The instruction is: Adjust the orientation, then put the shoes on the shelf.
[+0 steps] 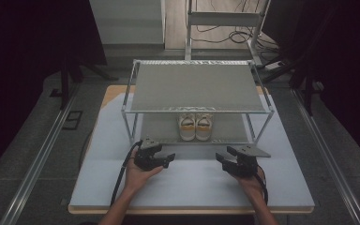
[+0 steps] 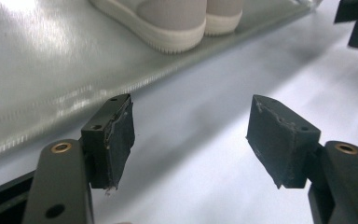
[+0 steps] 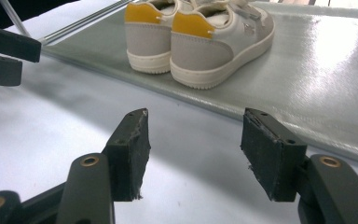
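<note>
A pair of white sneakers with yellow heel tabs point(image 1: 195, 126) stands heels toward me on the lower shelf of a two-tier metal rack point(image 1: 197, 86). In the right gripper view the sneakers point(image 3: 196, 42) sit just beyond the open jaws. My left gripper point(image 1: 171, 157) rests on the white table in front of the rack, left of the shoes, open and holding nothing point(image 2: 191, 140). My right gripper point(image 1: 219, 157) is open and holds nothing too point(image 3: 193, 151), in front of the rack to the right of the shoes. The two grippers point toward each other.
The rack's grey upper shelf point(image 1: 197, 84) overhangs the shoes, with thin posts at its corners point(image 1: 135, 126). The white table cover point(image 1: 192, 183) spreads out in front of the rack. Metal rails point(image 1: 37, 159) run along the floor on both sides.
</note>
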The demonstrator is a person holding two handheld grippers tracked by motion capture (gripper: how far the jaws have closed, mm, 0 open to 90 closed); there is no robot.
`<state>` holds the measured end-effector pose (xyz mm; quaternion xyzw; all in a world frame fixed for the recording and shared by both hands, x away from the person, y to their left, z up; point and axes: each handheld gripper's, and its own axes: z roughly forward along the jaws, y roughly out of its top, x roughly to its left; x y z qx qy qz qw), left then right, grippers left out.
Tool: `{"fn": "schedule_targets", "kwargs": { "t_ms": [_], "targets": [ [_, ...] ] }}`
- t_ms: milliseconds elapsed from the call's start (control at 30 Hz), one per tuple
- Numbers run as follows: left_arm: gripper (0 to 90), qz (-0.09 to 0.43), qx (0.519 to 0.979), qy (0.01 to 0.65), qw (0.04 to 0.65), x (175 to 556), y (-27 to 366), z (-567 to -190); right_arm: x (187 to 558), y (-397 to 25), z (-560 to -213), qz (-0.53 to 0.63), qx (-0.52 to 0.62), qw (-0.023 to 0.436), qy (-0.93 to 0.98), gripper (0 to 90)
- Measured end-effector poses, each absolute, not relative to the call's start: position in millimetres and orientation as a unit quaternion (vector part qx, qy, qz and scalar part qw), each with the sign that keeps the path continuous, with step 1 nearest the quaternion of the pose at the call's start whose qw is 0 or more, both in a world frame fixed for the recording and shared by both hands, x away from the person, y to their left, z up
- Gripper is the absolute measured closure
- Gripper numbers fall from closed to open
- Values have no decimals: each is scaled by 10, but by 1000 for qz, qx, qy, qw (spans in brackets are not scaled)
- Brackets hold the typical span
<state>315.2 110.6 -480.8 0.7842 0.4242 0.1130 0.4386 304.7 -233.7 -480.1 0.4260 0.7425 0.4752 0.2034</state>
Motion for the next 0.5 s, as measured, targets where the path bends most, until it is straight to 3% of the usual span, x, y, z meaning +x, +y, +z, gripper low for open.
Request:
{"fn": "schedule_targets", "kwargs": {
  "t_ms": [500],
  "targets": [
    [306, 109, 790, 423, 430, 2850, 1280, -4916, 2787, -2611, -4883, 463, 427, 201, 750, 409]
  ]
}}
